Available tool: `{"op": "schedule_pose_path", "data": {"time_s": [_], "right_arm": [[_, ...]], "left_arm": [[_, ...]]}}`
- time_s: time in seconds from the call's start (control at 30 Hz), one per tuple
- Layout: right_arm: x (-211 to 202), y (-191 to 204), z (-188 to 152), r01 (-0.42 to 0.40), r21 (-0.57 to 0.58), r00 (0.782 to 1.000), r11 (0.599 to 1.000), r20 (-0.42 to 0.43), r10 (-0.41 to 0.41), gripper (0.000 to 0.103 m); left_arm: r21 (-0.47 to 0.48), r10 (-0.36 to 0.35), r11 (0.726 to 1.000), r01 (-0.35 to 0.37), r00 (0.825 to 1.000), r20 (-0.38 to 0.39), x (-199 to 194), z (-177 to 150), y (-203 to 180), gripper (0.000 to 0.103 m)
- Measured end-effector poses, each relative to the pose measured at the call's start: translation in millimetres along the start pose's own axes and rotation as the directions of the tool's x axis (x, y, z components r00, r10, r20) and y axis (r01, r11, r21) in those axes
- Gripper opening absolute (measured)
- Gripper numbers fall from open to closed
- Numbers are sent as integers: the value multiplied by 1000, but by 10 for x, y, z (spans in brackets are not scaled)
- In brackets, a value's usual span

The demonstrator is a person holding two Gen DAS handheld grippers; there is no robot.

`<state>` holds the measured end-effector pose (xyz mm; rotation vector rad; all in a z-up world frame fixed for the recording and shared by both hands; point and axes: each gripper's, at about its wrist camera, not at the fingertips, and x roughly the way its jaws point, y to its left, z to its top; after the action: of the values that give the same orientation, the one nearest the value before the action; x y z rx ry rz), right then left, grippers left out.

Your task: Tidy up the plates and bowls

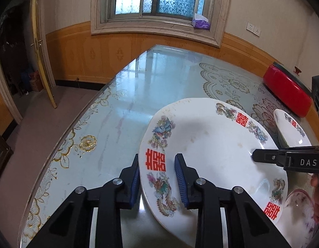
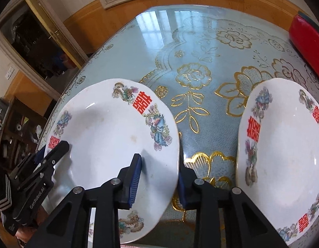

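Observation:
A white plate with red characters and dragon prints (image 1: pixel 211 150) is held between both grippers above the glass table. My left gripper (image 1: pixel 157 179) straddles its left rim, one finger under and one over, and looks closed on it. My right gripper (image 2: pixel 159 179) straddles the opposite rim of the same plate (image 2: pixel 109 136) in the same way. The right gripper's finger shows in the left wrist view (image 1: pixel 287 159), and the left gripper shows in the right wrist view (image 2: pixel 45 161). A second matching plate (image 2: pixel 283 157) lies on the table to the right; it also shows in the left wrist view (image 1: pixel 292 128).
The glass table (image 1: pixel 128 95) has a blue cloth with gold flowers under it. A red pot (image 1: pixel 287 91) stands at the far right. A small bowl with a purple pattern (image 1: pixel 300 208) sits at the near right. The table's left edge drops to the floor.

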<state>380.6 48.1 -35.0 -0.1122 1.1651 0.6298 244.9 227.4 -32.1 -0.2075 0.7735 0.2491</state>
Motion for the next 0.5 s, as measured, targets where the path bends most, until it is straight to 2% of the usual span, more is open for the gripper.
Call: {"op": "schedule_pose_path", "data": {"time_s": [0.13,0.3,0.5], "right_arm": [[-64,19,-61,22,-16,1000,1000,8,-22,30],[-145,-17,-142,36,-7,999,999,14,-36,29],[-349,-38,-225,22,-13,999,1000,45,-21,29]], "left_arm": [[33,30,999,-31,999,43,-69,-15,-54,30],[34,2,999,-3,1000,30,-64,-24,-63,30],[30,-22,999,20,997,70,-150,-7,-86,30]]}}
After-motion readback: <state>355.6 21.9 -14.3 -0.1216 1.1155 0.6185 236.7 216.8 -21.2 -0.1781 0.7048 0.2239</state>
